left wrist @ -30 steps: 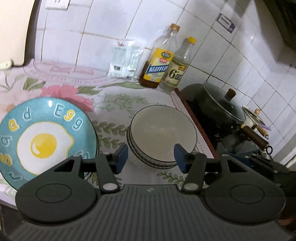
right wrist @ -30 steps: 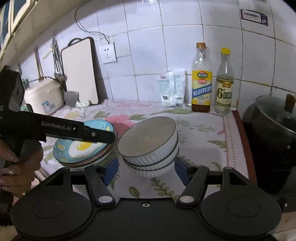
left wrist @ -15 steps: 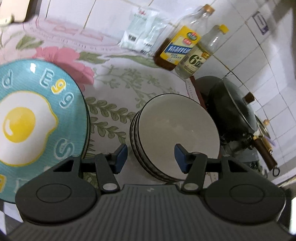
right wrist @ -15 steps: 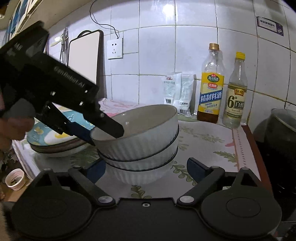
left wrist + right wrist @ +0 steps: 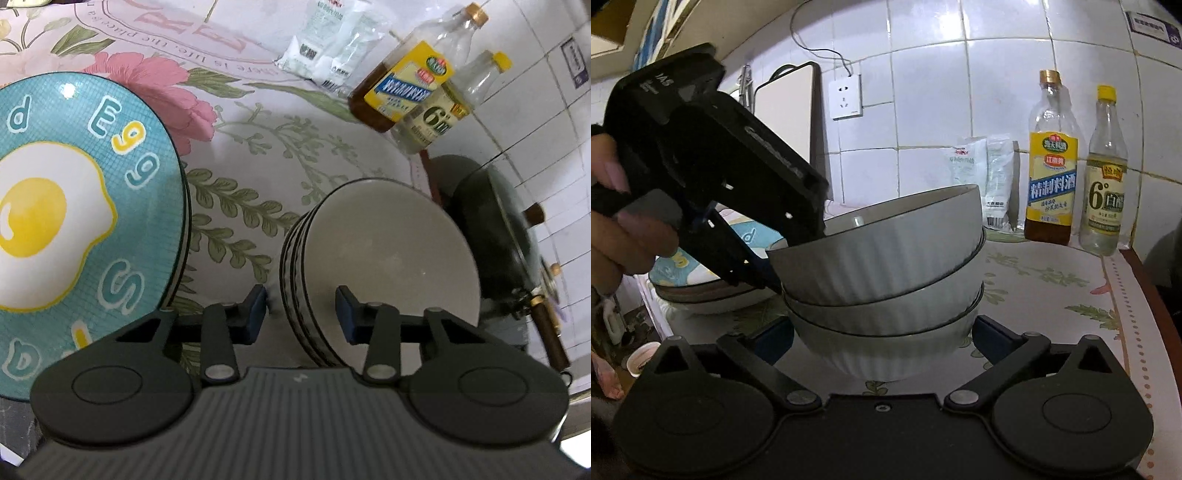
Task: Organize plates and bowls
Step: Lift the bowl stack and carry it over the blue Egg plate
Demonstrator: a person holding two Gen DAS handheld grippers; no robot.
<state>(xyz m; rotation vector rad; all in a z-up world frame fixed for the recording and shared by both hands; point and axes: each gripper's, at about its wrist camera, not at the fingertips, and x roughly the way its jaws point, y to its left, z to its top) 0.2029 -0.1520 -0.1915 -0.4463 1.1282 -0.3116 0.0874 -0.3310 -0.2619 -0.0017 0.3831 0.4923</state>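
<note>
Three white ribbed bowls (image 5: pixel 388 254) stand stacked on the flowered counter cloth (image 5: pixel 258 155). My left gripper (image 5: pixel 301 315) points down over the near rim of the stack, one blue pad outside the wall and one inside. Its jaws are closing, with small gaps still showing beside the rim. From the right wrist view its black housing (image 5: pixel 713 166) covers the top bowl's (image 5: pixel 886 247) left rim. My right gripper (image 5: pixel 882 338) sits low at the bottom bowl (image 5: pixel 886 354); its jaws are opening wide, either side of that bowl and clear of it. A blue fried-egg plate (image 5: pixel 74 221) tops a plate stack to the left.
Two bottles (image 5: pixel 402 88) (image 5: pixel 432 122) and white packets (image 5: pixel 332 48) stand by the tiled wall. A black lidded pot (image 5: pixel 495 240) sits close to the right of the bowls. A cutting board (image 5: pixel 786 147) and a socket (image 5: pixel 846 96) are at the back left. A hand (image 5: pixel 624 236) grips the left tool.
Both grippers have come down and nearer to the bowl stack. The left jaws have narrowed over the stack's rim. The right jaws have spread wide around the bottom bowl.
</note>
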